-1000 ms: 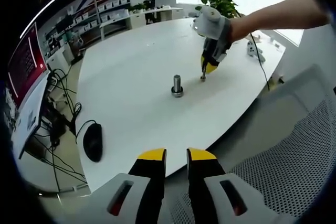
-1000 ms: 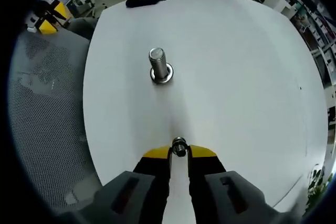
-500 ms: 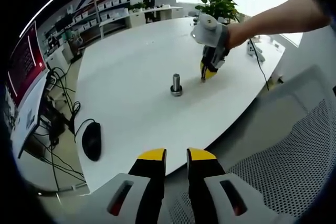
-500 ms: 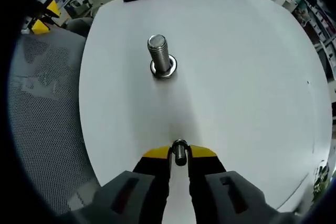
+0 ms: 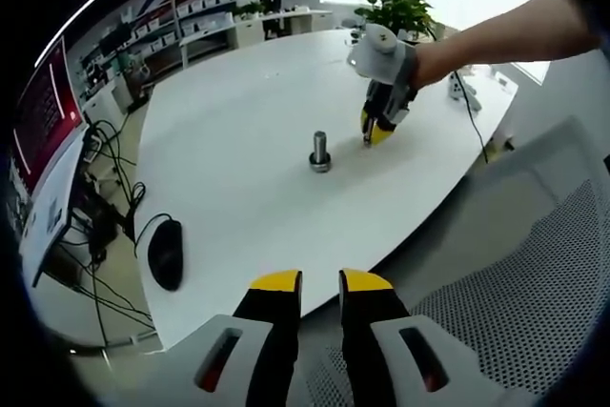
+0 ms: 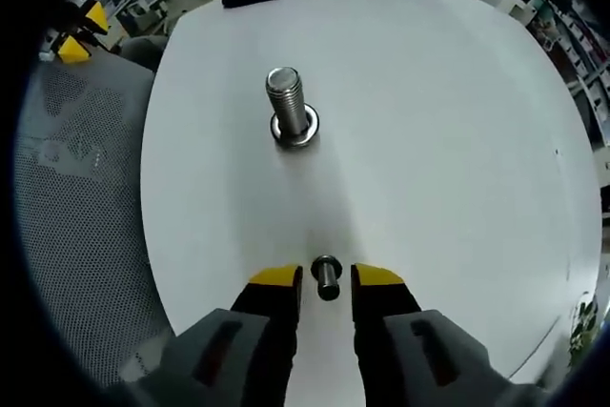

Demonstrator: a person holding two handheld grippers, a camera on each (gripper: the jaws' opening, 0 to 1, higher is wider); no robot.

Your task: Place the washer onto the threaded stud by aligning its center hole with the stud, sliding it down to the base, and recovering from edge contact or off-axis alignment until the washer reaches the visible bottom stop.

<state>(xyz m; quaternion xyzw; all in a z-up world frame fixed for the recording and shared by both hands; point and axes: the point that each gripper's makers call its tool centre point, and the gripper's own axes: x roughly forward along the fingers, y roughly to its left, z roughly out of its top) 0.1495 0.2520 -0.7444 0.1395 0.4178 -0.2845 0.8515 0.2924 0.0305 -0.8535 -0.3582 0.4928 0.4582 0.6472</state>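
because the right gripper [image 6: 326, 278] has spread its yellow-tipped jaws since half a second ago, the small metal piece [image 6: 327, 277] between them now sits free in the gap, touching neither jaw as far as i can tell; whether it is the washer or a short bolt is hard to say. it lies on the white table [image 6: 448, 121], well short of the threaded stud [image 6: 289, 107], which stands upright on its round base near the table's middle, so i judge the placing is not yet begun. the left gripper [image 5: 319, 285] hangs off the table edge, jaws slightly apart, holding nothing. around them: a grey mesh chair [image 5: 534, 274], a black mouse [image 5: 166, 254], a potted plant [image 5: 396, 9], office shelves behind.
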